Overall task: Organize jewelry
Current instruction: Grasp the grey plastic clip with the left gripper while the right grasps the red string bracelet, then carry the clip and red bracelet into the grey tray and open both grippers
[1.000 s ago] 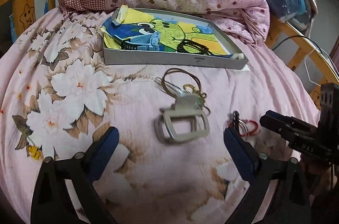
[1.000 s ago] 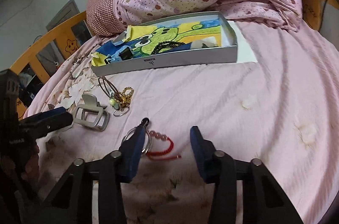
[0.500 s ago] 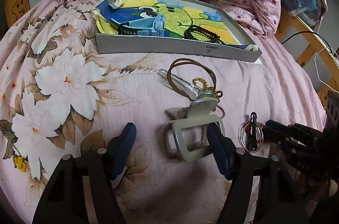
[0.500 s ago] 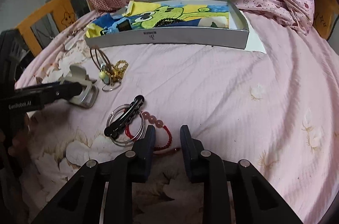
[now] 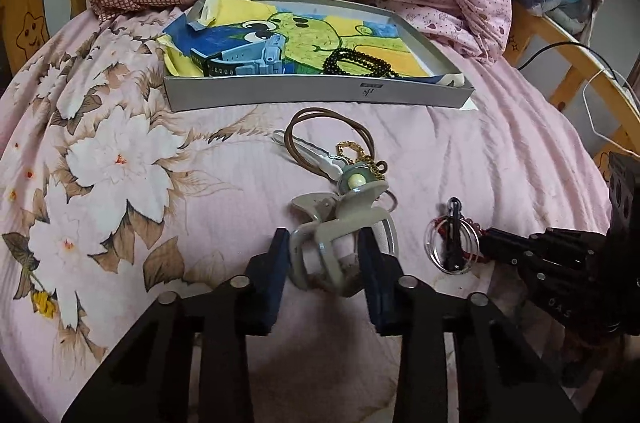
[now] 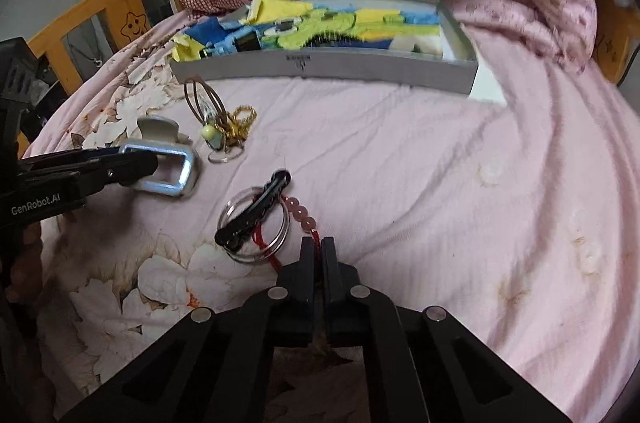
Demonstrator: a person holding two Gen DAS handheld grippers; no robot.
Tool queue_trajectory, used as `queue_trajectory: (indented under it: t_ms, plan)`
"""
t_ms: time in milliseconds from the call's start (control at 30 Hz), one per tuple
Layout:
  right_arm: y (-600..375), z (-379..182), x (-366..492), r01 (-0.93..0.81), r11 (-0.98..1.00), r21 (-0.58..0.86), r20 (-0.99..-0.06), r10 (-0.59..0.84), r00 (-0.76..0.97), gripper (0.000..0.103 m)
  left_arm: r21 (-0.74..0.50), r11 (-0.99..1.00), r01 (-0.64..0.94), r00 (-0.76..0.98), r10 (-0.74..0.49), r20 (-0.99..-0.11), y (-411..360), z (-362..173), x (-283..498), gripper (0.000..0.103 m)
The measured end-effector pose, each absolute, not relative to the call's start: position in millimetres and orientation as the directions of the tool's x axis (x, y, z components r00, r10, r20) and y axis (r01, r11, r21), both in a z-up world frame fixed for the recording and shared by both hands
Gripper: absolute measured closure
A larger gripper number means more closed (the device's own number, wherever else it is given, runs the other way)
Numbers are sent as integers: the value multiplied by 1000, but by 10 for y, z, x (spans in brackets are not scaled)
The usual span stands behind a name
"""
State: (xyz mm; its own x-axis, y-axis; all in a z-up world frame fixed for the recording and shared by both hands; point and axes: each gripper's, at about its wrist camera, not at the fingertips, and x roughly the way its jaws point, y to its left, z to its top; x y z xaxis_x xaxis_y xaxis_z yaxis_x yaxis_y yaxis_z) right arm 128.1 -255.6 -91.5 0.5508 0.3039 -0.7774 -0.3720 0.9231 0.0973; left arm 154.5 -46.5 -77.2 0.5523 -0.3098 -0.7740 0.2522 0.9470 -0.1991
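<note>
- pink floral bedsheet (image 5: 460, 151) has the jewelry spread out on it, grey tray (image 5: 320, 91) sits at the far side with a blue watch (image 5: 244, 61) and black bead string (image 5: 360, 63) inside
- left gripper (image 5: 324, 263) is clamped around the beige hair claw (image 5: 344, 239), one pad on each side
- right gripper (image 6: 318, 247) is pinched together on the red string bracelet (image 6: 304, 219) with the pink beads
- black hair clip (image 6: 254, 209) lies across some clear rings (image 6: 256, 223), just left of that bracelet
- brown cord necklace (image 5: 320, 131) and gold chain (image 5: 352, 153) are tangled between the claw and the tray
</note>
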Motion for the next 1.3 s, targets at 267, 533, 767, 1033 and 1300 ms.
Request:
queue_trajectory:
  t_ms: [267, 533, 767, 1033, 1300]
  plan:
    - [-2502, -576, 1112, -373, 926, -64, -655, 243, 715, 100, -180, 943, 281, 567, -315, -762, -537, -696, 1356, 79]
    - [-2510, -398, 1079, -360, 931, -64, -590, 256, 766, 100, -189, 933, 306, 594, -342, -728, -587, -518, 1221, 79]
    - [-2577, -119, 1203, -334, 943, -2, -524, 284, 803, 100, -192, 927, 322, 626, -361, -692, -637, -293, 1358, 79]
    - [-2626, 90, 1874, -306, 950, 66, -472, 300, 829, 100, -222, 930, 294, 680, -366, -635, -640, -37, 2003, 79]
    - [-2619, -42, 2601, -274, 945, 179, -489, 327, 809, 100, -259, 941, 216, 670, -336, -662, -542, -166, 2713, 79]
